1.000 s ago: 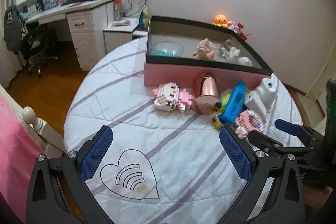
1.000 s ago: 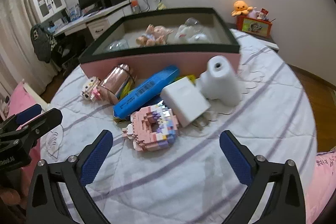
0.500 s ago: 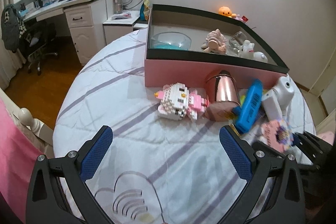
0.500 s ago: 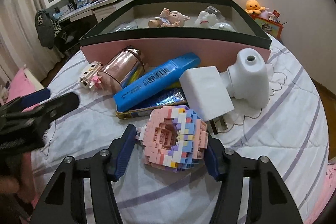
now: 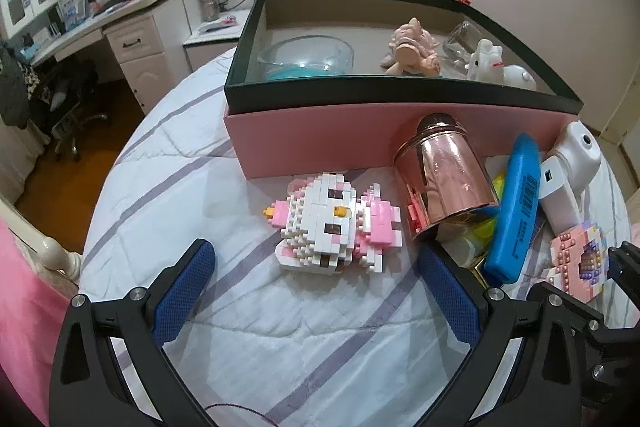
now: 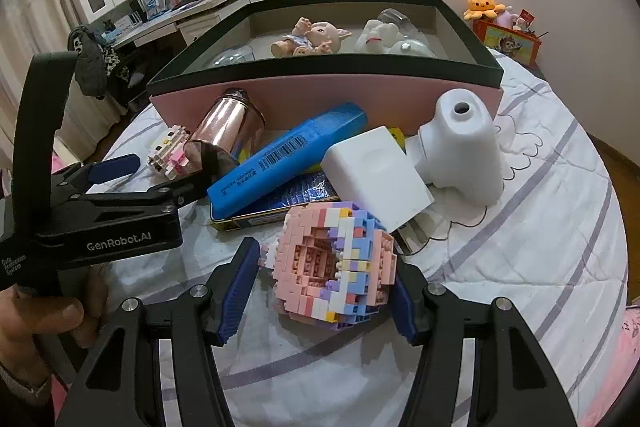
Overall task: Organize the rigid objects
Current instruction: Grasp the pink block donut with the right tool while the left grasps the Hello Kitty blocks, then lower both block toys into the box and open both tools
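Note:
A pink box (image 5: 320, 135) with a black rim stands at the back of the round bed-like surface; a glass bowl (image 5: 308, 57), a doll (image 6: 312, 39) and a white toy (image 6: 376, 35) lie inside. In front lie a white-and-pink brick cat (image 5: 328, 223), a rose-gold cup (image 5: 444, 175) on its side, a blue case (image 6: 288, 151), a white charger (image 6: 376, 175) and a white device (image 6: 464, 147). My right gripper (image 6: 325, 259) is shut on a pastel brick donut (image 6: 332, 267). My left gripper (image 5: 315, 249) is open, its fingers spread just short of the brick cat.
A blue patterned tin (image 6: 288, 199) lies under the blue case. A desk (image 5: 120, 27) with a monitor stands far left, with wooden floor below. A person's hand (image 6: 44, 311) holds the left gripper's handle. Striped quilt lies bare near the front edge.
The right gripper went from wide open to shut around the brick donut. The left gripper moved forward and down toward the brick cat, which now looms larger.

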Available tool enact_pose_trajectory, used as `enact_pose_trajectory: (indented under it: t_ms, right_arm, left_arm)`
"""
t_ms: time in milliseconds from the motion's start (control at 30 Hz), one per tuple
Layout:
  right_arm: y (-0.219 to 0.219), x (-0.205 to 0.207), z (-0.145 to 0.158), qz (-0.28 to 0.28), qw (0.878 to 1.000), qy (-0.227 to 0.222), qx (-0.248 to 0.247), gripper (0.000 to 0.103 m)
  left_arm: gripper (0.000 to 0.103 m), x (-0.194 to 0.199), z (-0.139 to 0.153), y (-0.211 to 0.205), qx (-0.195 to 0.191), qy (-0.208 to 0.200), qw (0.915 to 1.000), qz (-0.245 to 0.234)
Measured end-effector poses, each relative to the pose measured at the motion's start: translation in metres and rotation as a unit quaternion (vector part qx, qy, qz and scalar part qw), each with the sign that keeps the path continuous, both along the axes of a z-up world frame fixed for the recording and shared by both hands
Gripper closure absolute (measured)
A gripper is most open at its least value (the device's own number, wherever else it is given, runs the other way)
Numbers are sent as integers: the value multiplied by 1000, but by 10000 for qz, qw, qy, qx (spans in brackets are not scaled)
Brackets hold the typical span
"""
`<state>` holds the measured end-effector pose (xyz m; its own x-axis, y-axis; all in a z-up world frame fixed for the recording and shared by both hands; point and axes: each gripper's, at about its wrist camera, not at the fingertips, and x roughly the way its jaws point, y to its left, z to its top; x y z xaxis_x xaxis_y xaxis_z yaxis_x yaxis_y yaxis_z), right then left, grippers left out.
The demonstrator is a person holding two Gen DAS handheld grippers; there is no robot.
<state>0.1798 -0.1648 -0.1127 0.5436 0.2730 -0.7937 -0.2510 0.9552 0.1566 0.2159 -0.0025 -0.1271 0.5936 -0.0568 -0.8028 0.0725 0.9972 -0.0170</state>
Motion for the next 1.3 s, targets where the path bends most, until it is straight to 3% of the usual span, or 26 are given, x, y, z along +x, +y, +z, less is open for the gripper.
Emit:
enact_pose_trajectory:
  t_ms: [267,433,467,500,567,800,1300]
  right_arm:
    - [-5,-1,0,-10,10000,25,11,43]
    - [-2,1,0,-11,10000,27,-21,43]
    - [-1,1,0,-8,10000,28,-34,43]
    - [-1,0,0,-5,10000,29,-40,43]
    - [0,-1,2,-11,10000,11,-64,43]
    - [4,-7,12,121,9999,-75,-4,43]
    - [3,-5,54,244,9983,-507,165,43]
  left_arm:
    - [1,1,3,20,68,-116,9998,165]
    - [6,18,-2,11,158,-18,9999,-54]
    - [10,18,-2,11,95,-36,9999,-105]
    - [25,17,-1,12,19,-61,9999,-138]
    - [44,14,2,18,-104,-130,9998,-99]
    - [44,-8,9,36,-557,-168,9983,64]
    - [44,-36,64,39,-664,-775,9948,-20]
